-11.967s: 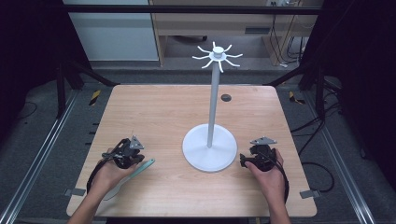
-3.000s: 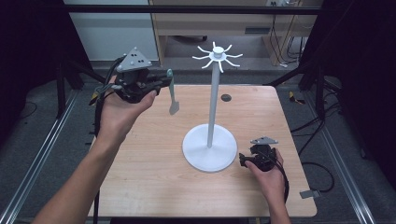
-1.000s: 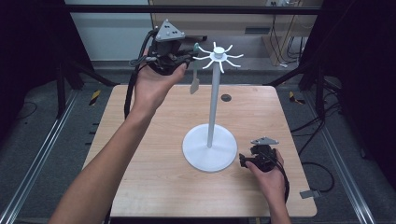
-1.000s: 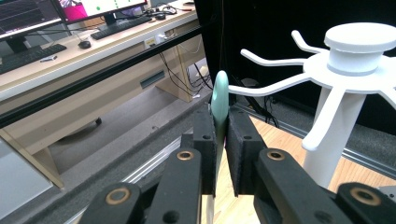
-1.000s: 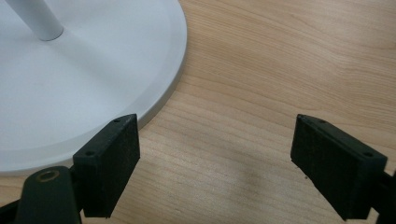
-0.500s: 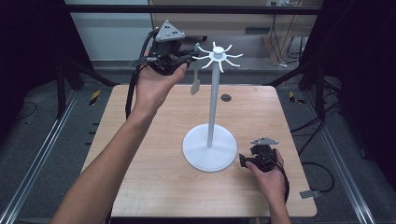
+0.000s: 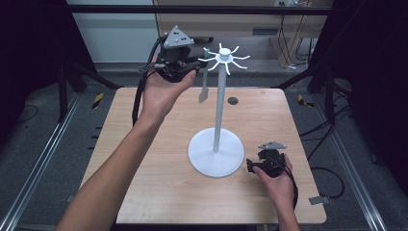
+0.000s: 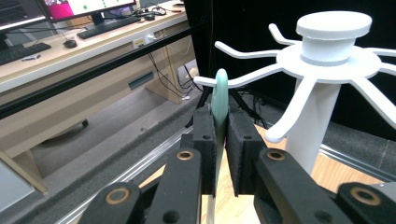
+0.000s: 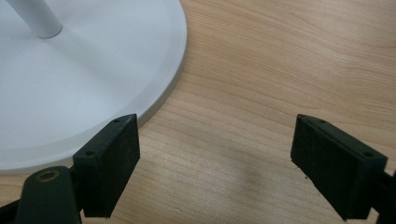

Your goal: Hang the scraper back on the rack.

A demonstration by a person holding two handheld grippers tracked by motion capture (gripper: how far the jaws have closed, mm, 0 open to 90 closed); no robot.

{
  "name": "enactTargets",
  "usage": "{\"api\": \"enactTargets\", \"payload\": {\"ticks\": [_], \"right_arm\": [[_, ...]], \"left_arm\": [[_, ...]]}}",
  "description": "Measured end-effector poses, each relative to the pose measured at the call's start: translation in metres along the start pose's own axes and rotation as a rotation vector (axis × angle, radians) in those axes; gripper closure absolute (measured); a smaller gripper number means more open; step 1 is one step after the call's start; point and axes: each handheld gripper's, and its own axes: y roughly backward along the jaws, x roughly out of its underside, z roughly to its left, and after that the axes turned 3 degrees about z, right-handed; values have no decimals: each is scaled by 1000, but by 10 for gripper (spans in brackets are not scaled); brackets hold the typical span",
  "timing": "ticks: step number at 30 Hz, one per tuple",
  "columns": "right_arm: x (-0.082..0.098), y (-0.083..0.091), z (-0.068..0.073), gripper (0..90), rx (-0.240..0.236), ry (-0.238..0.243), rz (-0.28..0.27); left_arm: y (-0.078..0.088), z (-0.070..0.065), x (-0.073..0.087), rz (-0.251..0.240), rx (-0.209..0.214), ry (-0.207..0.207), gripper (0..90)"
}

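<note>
Up in the upper middle of the high view, the left gripper [image 7: 195,62] is held in the air beside the top of the tall white stand with radiating hooks [image 7: 221,103], whose round base sits on the light wooden desk [image 7: 159,178] near the frame's centre. Its jaws are closed tight on a slim pale-green utensil with a grey blade end [image 7: 204,84], which hangs downward from the grip, well above the desk. In the left gripper view the green handle [image 8: 219,100] rises upright between the two black pads, its rounded tip just in front of one white hook arm [image 8: 233,80] at the centre of the frame; whether tip and hook touch cannot be told. The stand's disc-shaped cap fills the upper right of that view.

At the lower right of the high view, the right gripper [image 7: 256,165] rests low on the desk just beside the stand's base. In the right gripper view its jaws stand wide apart with only bare wood between them, and the rim of the white base [image 9: 161,70] curves through the upper left.
</note>
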Motion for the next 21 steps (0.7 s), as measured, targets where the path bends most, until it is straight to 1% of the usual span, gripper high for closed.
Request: {"api": "enactTargets", "payload": {"ticks": [4, 8, 9, 14, 16, 21], "right_arm": [[0, 0, 0, 159, -2, -4, 0], [0, 0, 0, 159, -1, 2, 2], [0, 0, 0, 159, -2, -6, 0], [0, 0, 0, 159, -3, -5, 1], [0, 0, 0, 158, -3, -3, 1], [0, 0, 0, 157, -3, -4, 2]], "left_arm": [[0, -2, 0, -1, 2, 2, 828], [0, -1, 0, -2, -1, 4, 827], [0, -1, 1, -4, 0, 6, 827], [1, 0, 2, -15, 14, 33, 823], [2, -1, 4, -24, 6, 33, 813], [5, -2, 10, -32, 5, 40, 756]]}}
